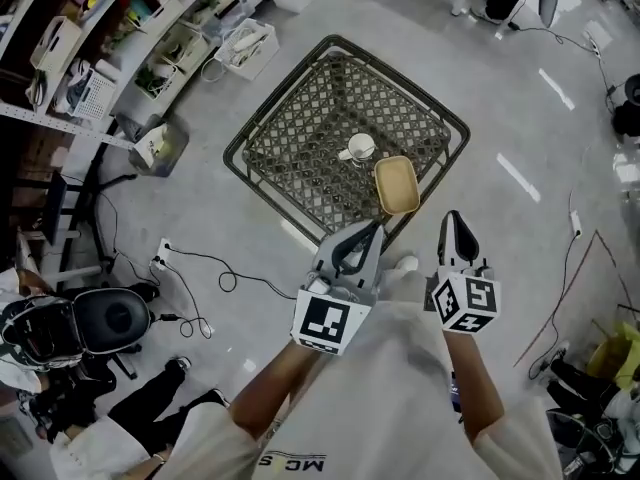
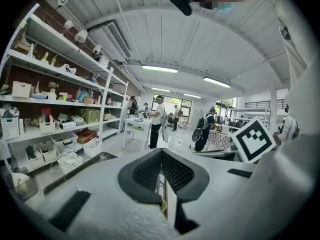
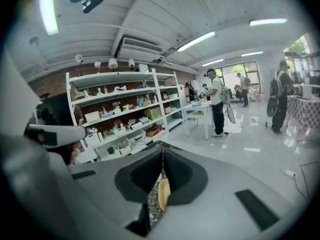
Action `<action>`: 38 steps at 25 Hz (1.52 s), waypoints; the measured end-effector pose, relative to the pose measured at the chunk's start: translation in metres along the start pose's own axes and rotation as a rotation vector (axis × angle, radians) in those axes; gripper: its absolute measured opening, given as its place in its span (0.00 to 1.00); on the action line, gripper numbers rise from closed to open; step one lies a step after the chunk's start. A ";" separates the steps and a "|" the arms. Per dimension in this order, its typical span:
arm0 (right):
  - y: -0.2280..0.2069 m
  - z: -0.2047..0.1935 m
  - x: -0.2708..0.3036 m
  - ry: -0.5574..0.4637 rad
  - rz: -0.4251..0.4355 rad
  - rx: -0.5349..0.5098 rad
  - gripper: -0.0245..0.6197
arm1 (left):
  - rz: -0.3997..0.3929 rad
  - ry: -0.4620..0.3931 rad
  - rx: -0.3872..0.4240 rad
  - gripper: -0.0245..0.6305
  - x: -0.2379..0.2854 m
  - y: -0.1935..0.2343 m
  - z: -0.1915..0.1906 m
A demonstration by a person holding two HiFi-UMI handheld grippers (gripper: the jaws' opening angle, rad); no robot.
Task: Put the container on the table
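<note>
A tan rectangular container [image 1: 397,185] lies on the near right corner of a dark wire-mesh table [image 1: 292,168], with a white mug [image 1: 359,149] just beyond it. My left gripper [image 1: 374,226] hovers shut and empty, just short of the table's near edge and below the container. To its right, off the table over the floor, my right gripper [image 1: 455,216] is likewise shut with nothing in it. In the left gripper view the jaws [image 2: 161,150] meet at their tips. Behind the closed tips of the right gripper [image 3: 162,151], a sliver of the container [image 3: 163,195] and mesh shows.
Shelving [image 1: 110,38] with white bins and baskets stands at the far left. Cables and a power strip [image 1: 165,260] trail over the grey floor. A black chair [image 1: 110,318] and a person sit at the lower left. More cables [image 1: 575,258] run along the right.
</note>
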State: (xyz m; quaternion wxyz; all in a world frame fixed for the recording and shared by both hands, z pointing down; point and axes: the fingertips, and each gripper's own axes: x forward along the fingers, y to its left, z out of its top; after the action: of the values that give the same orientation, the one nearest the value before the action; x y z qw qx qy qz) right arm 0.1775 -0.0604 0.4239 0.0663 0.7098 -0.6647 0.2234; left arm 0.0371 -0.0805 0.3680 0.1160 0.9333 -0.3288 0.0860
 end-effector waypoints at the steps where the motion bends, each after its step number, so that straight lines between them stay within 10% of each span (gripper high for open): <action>1: 0.006 0.008 -0.007 -0.022 0.012 -0.012 0.07 | -0.005 -0.005 0.011 0.07 -0.001 -0.001 0.003; 13: 0.020 0.067 -0.086 -0.214 0.024 -0.141 0.07 | -0.018 -0.037 0.046 0.07 -0.010 -0.016 0.022; 38: 0.020 0.063 -0.084 -0.168 0.123 -0.149 0.07 | -0.026 -0.062 0.083 0.07 -0.019 -0.010 0.023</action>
State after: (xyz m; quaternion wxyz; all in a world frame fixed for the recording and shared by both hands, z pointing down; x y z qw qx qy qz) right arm 0.1709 -0.0109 0.3293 0.0490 0.6770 -0.7250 0.1170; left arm 0.0309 -0.0680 0.3400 0.0680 0.9437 -0.3162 0.0690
